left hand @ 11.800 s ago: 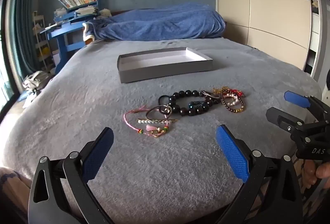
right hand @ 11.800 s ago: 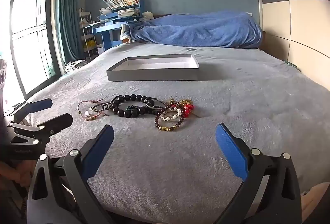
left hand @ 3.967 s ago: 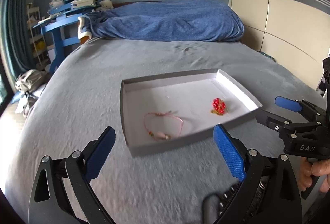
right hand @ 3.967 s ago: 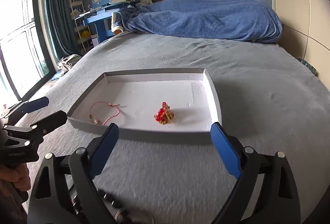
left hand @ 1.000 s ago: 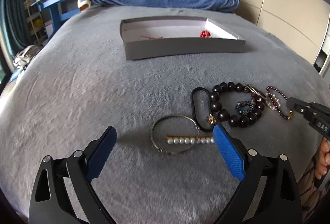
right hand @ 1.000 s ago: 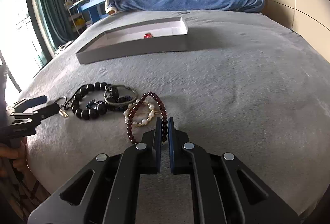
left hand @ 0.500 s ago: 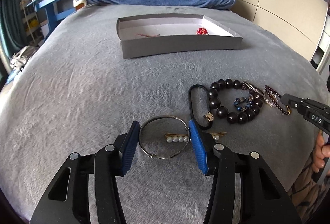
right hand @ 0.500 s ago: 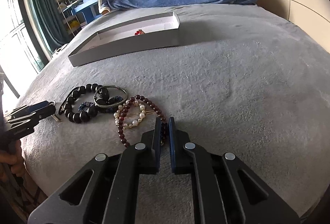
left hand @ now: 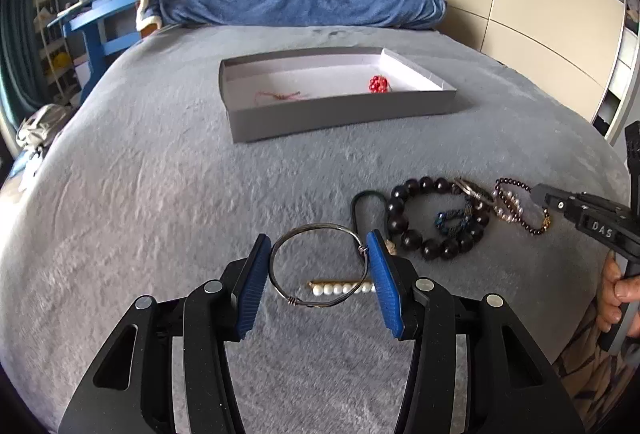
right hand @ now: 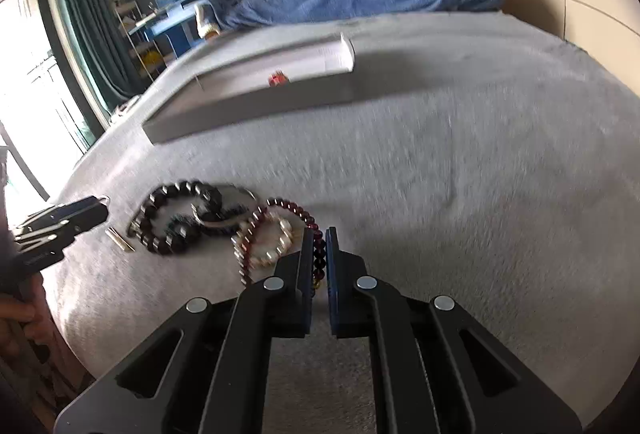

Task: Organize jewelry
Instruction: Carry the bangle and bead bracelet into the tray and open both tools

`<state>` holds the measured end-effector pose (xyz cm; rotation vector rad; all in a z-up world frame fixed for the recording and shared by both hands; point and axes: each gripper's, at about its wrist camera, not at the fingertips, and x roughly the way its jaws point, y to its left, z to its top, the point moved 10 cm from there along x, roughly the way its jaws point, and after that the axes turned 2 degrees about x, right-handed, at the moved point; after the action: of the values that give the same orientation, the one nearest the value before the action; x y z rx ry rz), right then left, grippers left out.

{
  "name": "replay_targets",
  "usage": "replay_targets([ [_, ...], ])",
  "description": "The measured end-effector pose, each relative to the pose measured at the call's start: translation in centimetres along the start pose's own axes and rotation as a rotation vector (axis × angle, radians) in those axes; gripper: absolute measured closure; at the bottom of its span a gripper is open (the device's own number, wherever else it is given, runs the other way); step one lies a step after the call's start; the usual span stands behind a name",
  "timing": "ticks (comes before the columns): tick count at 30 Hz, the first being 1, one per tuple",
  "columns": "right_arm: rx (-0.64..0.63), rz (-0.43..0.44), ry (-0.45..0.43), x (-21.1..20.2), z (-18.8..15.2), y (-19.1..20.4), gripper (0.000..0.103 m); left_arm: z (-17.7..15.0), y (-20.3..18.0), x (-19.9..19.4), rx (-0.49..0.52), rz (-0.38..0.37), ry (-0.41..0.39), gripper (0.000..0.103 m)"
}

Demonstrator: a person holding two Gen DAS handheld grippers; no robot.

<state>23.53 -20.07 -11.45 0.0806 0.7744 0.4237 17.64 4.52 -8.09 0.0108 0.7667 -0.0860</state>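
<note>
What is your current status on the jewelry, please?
Left gripper clamps wire bangle. Right gripper pinches dark red bracelet. Tray path clear.

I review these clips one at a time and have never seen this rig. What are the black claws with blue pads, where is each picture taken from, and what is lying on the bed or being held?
No robot here: a person holds a two-finger gripper in each hand, each with a fisheye camera looking along its fingers. In the left wrist view, the left gripper is clamped across a wire bangle; a pearl hair pin lies beneath. In the right wrist view, the right gripper pinches a dark red bead bracelet. A black bead bracelet lies on the grey bedspread. The grey tray holds a red bead ornament and a pink cord bracelet.
</note>
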Motion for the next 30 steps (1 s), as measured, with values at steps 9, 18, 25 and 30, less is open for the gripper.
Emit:
replay_targets([
  [9,-0.028,0.038,-0.102,-2.3,4.0,2.0,0.097,2.7,0.0,-0.2,0.011,-0.007,-0.036,0.052],
  [18,-0.022,0.077,-0.157,-3.3,7.6,2.2,0.097,5.8,0.2,-0.1,0.02,0.0,-0.078,0.052],
  [25,-0.036,0.07,-0.157,-2.1,10.0,2.0,0.097,8.7,0.4,0.9,0.032,-0.004,-0.104,0.052],
  [30,-0.058,0.072,-0.151,-0.3,12.3,2.5,0.097,11.0,0.6,2.4,0.044,0.001,-0.112,0.052],
])
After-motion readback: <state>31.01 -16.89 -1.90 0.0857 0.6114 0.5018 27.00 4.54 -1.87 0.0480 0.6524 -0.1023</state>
